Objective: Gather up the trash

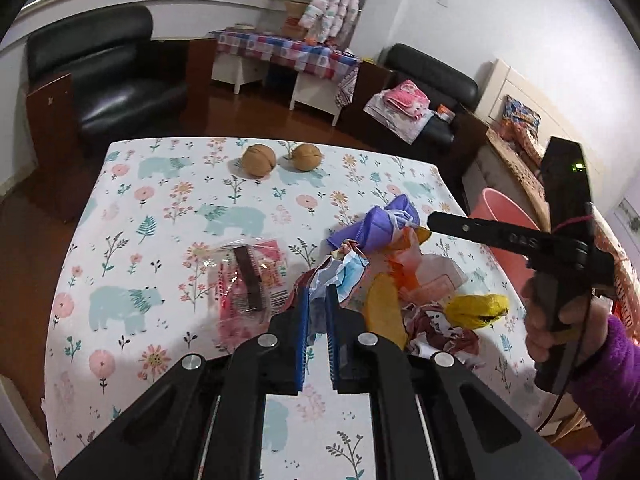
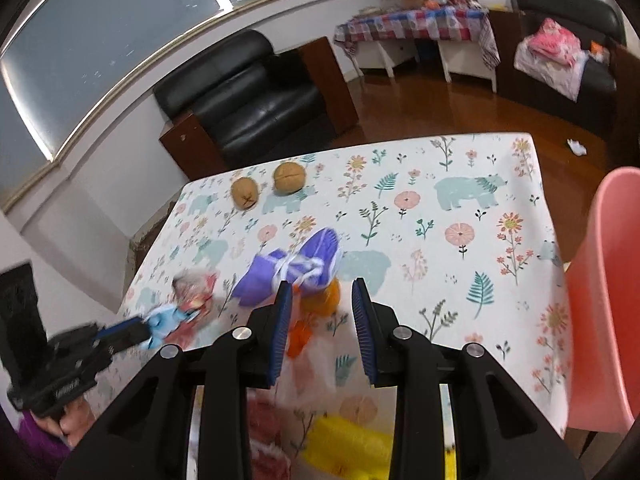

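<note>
A pile of trash lies on the floral tablecloth (image 1: 168, 216). It holds a crumpled purple mask (image 1: 376, 226), orange peel (image 1: 384, 314), a yellow wrapper (image 1: 478, 310) and a clear red-printed wrapper (image 1: 248, 280). My left gripper (image 1: 318, 300) is shut on a crumpled blue face mask (image 1: 344, 276) at the pile's near edge; it also shows in the right wrist view (image 2: 168, 320). My right gripper (image 2: 322, 292) is open and empty above the pile, just behind the purple mask (image 2: 296, 268) and an orange piece (image 2: 320, 300). The yellow wrapper (image 2: 348, 440) lies under it.
Two walnuts (image 1: 260, 160) (image 1: 306, 157) sit at the table's far edge. A pink bin (image 2: 608, 300) stands beside the table's right edge, also in the left wrist view (image 1: 504, 232). Black armchairs (image 1: 108, 76) and a checked side table (image 1: 288, 52) stand beyond on the wood floor.
</note>
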The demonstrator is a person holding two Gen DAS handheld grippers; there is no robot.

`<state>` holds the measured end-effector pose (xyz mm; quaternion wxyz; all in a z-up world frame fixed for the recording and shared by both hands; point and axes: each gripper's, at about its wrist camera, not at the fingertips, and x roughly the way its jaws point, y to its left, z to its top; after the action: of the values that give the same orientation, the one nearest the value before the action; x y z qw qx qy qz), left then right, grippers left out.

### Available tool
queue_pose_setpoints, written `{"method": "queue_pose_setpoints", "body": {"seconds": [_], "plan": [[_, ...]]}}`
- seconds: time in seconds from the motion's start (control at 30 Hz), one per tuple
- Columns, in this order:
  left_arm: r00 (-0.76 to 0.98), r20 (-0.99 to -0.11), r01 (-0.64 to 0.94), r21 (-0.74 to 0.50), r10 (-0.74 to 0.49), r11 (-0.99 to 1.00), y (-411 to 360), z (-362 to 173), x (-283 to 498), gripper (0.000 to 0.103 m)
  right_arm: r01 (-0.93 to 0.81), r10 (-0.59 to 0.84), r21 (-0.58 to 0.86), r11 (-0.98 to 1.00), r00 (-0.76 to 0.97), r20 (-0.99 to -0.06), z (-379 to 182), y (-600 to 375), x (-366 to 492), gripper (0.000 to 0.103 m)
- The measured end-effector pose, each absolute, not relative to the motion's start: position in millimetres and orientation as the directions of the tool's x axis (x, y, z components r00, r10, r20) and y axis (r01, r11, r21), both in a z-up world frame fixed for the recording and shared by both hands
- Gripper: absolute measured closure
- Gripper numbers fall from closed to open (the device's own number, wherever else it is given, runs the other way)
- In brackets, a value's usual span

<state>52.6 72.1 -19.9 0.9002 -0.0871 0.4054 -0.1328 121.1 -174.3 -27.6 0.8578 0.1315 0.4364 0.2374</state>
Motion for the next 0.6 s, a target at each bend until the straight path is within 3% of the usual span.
{"method": "queue_pose_setpoints", "body": {"seconds": [0.1, 0.17, 0.33, 0.4, 0.43, 0.47, 0.6], "plan": [[0.640, -0.700, 0.159, -0.284, -0.318, 0.946, 76, -19, 52, 0.095, -0.265, 0.559, 0.495, 0.827, 0.481, -0.675, -29, -176, 138, 0.070], [0.641, -0.698, 0.158, -0.287, -0.319, 0.945, 76, -20, 52, 0.095, -0.243, 0.573, 0.524, 0.816, 0.462, -0.678, -34, -174, 149, 0.063], [0.639, -0.695, 0.153, -0.303, -0.328, 0.941, 76, -20, 50, 0.095, -0.228, 0.589, 0.548, 0.804, 0.427, -0.686, -46, -165, 159, 0.063], [0.640, -0.696, 0.150, -0.304, -0.327, 0.941, 76, -20, 48, 0.095, -0.240, 0.606, 0.562, 0.792, 0.425, -0.672, -46, -162, 156, 0.069], [0.639, -0.696, 0.148, -0.307, -0.327, 0.940, 76, -21, 48, 0.095, -0.252, 0.608, 0.558, 0.791, 0.433, -0.666, -44, -161, 153, 0.083], [0.638, -0.697, 0.144, -0.310, -0.328, 0.940, 76, -22, 47, 0.095, -0.259, 0.606, 0.552, 0.792, 0.437, -0.665, -42, -161, 151, 0.086], [0.641, -0.694, 0.135, -0.318, -0.327, 0.938, 75, -21, 44, 0.095, -0.288, 0.606, 0.538, 0.792, 0.473, -0.639, -27, -166, 136, 0.090]]}}
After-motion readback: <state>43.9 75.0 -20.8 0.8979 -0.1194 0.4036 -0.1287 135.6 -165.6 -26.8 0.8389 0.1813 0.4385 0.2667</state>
